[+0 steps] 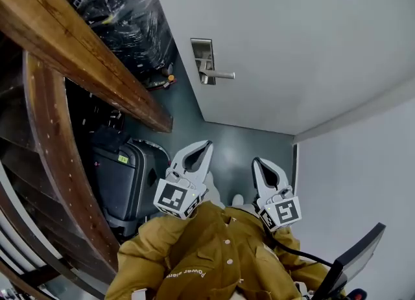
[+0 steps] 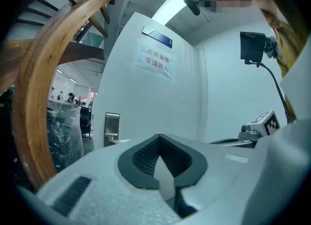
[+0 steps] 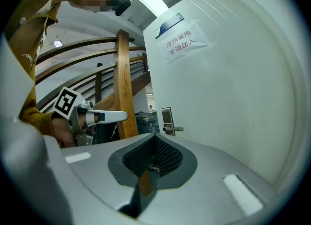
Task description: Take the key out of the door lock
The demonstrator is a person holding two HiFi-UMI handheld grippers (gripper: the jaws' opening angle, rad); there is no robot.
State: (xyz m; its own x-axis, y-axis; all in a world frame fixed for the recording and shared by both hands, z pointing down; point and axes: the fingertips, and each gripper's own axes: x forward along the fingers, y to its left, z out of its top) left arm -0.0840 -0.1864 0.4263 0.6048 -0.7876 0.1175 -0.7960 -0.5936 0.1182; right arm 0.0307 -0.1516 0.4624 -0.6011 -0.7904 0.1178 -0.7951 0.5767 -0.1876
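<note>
Key: too small to make out at this range. By the task it sits in the door lock [image 1: 202, 59], the steel plate carrying the lever handle [image 1: 220, 75] on the white door [image 1: 298, 46], far ahead. Left claw [image 1: 206, 144] and right claw [image 1: 258, 162] are both clenched and empty, near the chest, well apart from the lock. Step, as I judge it: approach not yet made. Next move calls for reaching in, opening one claw and pinching the key's head.

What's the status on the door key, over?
Left gripper, right gripper shut, nothing gripped, well short of the door. Key not discernible at the lock plate. Nothing in the way.
</note>
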